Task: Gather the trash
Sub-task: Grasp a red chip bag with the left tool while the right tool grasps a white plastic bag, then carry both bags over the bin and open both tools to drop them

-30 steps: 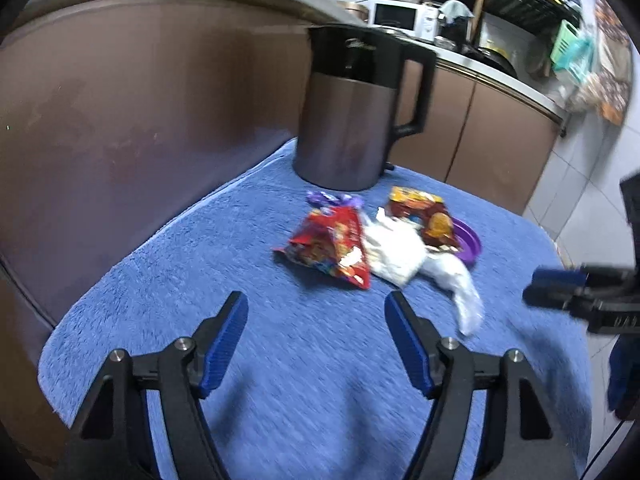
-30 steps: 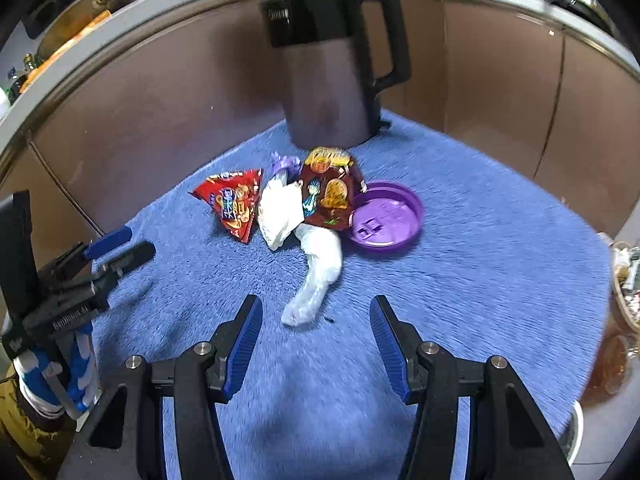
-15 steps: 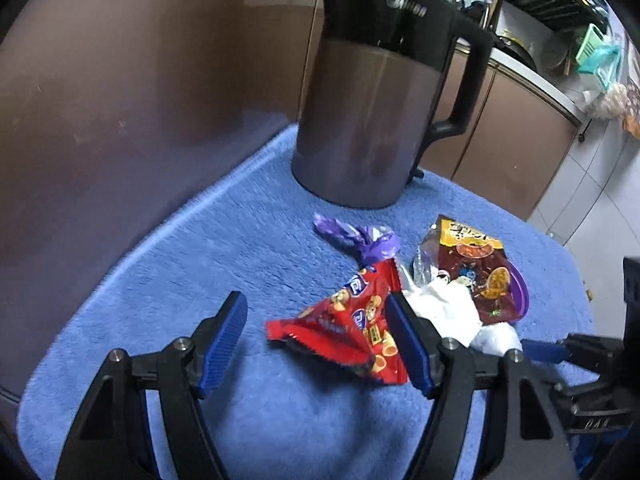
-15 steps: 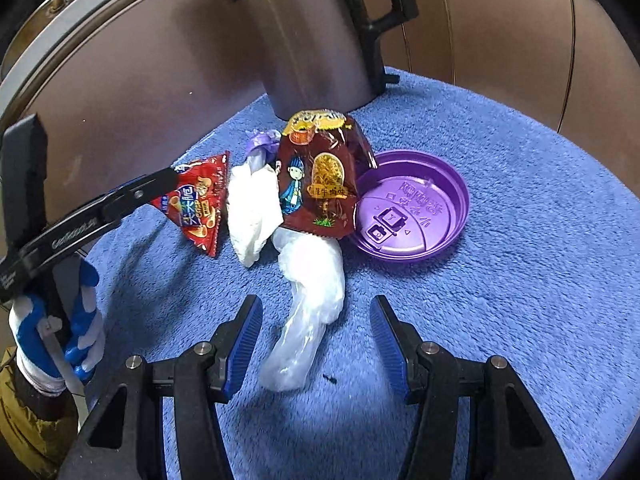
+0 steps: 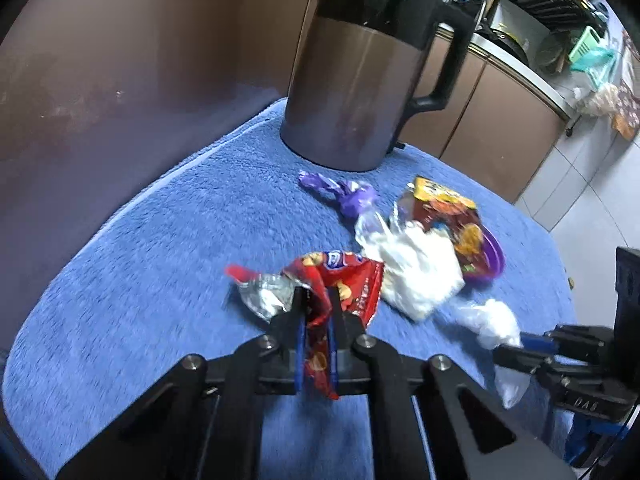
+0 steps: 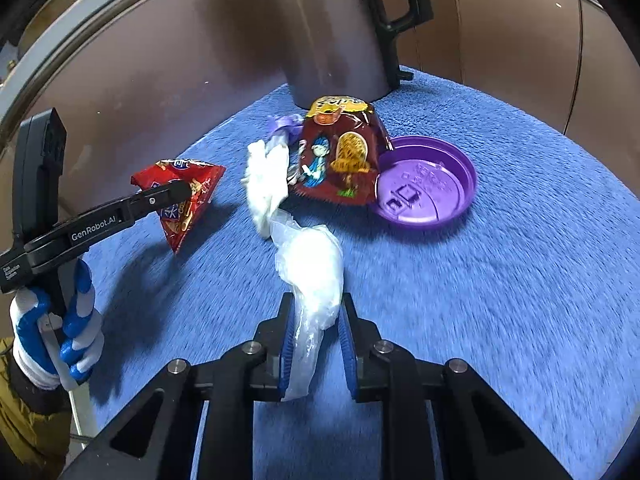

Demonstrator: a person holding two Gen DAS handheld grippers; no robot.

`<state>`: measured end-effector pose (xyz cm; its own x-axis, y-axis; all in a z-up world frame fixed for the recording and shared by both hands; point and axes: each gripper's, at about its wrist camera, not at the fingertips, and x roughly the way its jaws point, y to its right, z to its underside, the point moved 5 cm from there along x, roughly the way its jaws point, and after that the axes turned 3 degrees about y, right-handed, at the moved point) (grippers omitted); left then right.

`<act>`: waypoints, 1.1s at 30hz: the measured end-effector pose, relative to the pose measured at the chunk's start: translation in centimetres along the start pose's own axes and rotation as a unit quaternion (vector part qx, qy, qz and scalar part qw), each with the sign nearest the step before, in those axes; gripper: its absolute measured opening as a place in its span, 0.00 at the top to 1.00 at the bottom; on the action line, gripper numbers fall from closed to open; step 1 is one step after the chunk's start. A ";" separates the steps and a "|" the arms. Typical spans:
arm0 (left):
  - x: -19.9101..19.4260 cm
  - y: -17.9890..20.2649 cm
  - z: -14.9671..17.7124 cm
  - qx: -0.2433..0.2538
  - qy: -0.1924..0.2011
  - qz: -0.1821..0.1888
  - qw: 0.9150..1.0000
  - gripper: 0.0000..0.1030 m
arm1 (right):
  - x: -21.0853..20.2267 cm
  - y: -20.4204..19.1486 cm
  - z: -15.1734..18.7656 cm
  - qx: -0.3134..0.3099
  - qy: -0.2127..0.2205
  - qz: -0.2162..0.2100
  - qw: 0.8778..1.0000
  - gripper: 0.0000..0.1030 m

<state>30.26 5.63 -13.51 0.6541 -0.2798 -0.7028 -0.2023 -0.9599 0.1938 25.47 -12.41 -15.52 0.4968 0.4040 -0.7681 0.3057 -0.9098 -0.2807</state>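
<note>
Left wrist view: the left tongs (image 5: pixel 316 304) have just closed and now pinch the red snack wrapper (image 5: pixel 340 280) mid-surface, crumpling it.

Right wrist view: the right tongs (image 6: pixel 316 320) have just been closing around the clear plastic bag (image 6: pixel 312 268), gripping its tail. Both pieces seem ready for lifting; the brown wrapper (image 6: pixel 340 156) and purple lid (image 6: pixel 432 188) remain near the kettle (image 6: pixel 332 32).

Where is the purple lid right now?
In the right wrist view the purple lid lies on the blue towel, right of centre, its left edge tucked under the dark red snack bag, in front of the kettle.
</note>
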 end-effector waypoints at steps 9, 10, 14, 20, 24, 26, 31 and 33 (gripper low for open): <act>-9.0 1.5 0.7 -0.002 0.051 0.005 0.999 0.93 | -8.0 -0.8 1.9 0.008 0.058 -0.010 0.998 0.82; -10.0 1.8 0.6 -0.001 0.058 0.007 0.998 0.93 | -8.6 -0.6 1.9 0.008 0.064 -0.010 0.998 0.82; -14.2 3.8 -0.1 0.015 0.091 0.019 0.996 0.93 | -13.2 -0.3 3.0 0.011 0.101 -0.004 0.995 0.82; -18.3 9.7 -0.5 0.051 0.114 0.054 0.991 0.93 | -18.5 2.7 4.6 0.028 0.142 0.029 0.989 0.82; -19.2 14.8 -0.2 0.084 0.113 0.083 0.986 0.93 | -22.4 5.9 6.9 0.047 0.166 0.071 0.982 0.82; -19.2 17.9 0.0 0.102 0.111 0.103 0.983 0.93 | -24.1 7.8 8.1 0.060 0.177 0.094 0.978 0.82; -17.8 25.3 0.9 0.142 0.094 0.142 0.975 0.92 | -27.7 12.9 11.2 0.097 0.194 0.147 0.965 0.81; -16.3 29.0 1.5 0.157 0.076 0.157 0.972 0.92 | -28.7 15.4 12.7 0.114 0.194 0.171 0.959 0.81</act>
<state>12.67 -17.59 2.51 0.6190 -0.5808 -0.5287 -0.6072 -0.7808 0.1470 5.57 -39.25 -5.11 0.8145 0.0426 -0.5786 -0.0926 -0.9750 -0.2022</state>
